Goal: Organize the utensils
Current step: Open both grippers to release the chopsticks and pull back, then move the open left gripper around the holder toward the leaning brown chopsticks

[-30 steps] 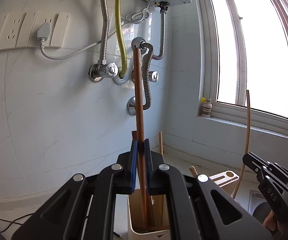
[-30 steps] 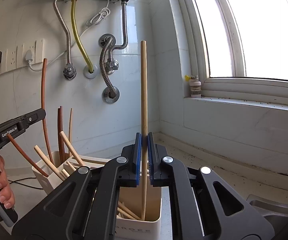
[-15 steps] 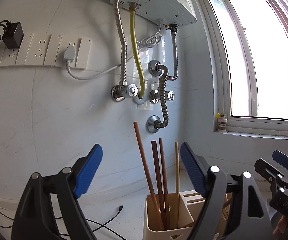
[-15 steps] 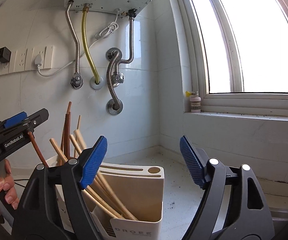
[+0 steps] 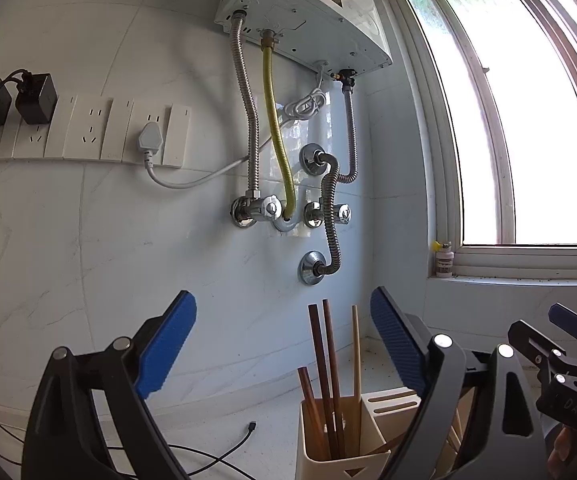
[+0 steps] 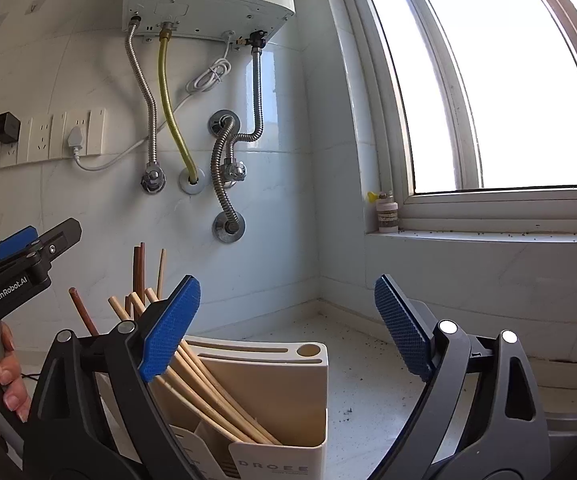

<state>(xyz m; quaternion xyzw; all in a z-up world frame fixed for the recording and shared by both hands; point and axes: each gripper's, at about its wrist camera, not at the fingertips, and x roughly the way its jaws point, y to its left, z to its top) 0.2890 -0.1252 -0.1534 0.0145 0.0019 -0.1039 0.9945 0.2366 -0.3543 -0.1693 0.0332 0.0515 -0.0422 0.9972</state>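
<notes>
Both the left gripper and the right gripper have just been opened wide, nothing between the jaws. Dark and pale wooden chopsticks are stood in the cream holder, below the pads.

Colour rundown: both tongs are black with bright blue ribbed pads, left tongs and right tongs. The utensil holder is cream. Chopsticks come in two shades, dark reddish-brown chopsticks and pale bamboo chopsticks. White water heater, one yellow hose, silver corrugated hoses. Worktop is white with dark specks.
</notes>
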